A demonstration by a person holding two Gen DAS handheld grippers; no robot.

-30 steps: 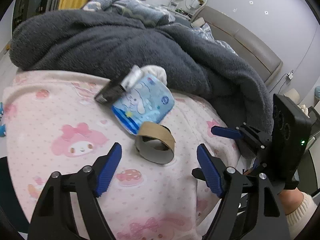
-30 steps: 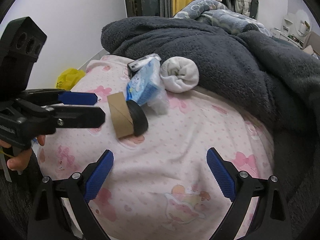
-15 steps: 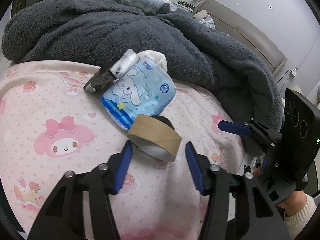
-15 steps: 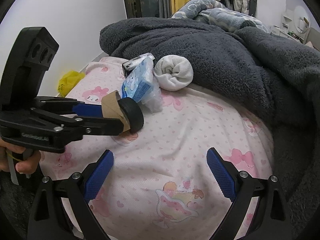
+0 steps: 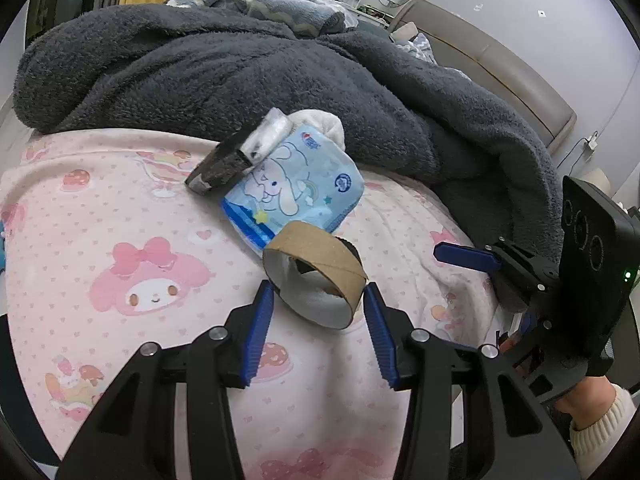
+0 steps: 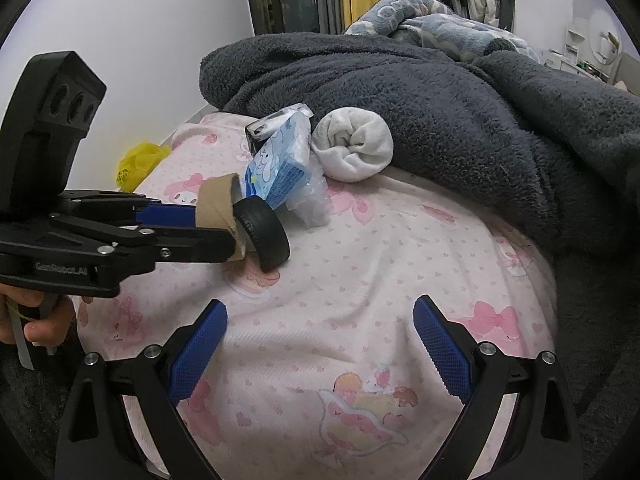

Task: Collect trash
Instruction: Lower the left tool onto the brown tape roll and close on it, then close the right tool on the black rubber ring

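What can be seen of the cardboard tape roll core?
The cardboard tape roll core is a short brown ring with a pale grey inside, seemingly nearly spent. It lies on its side on the pink blanket, between the left gripper's blue pads, which flank or touch it. A black ring sits against its far end.

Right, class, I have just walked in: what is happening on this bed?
A person is collecting trash from a pink cartoon-print blanket with two handheld grippers. The left gripper has its fingers on either side of a cardboard tape roll, which lies on the blanket. The right gripper hangs open nearby, holding nothing. A blue tissue pack, a dark wrapper and a rolled white sock lie beyond.
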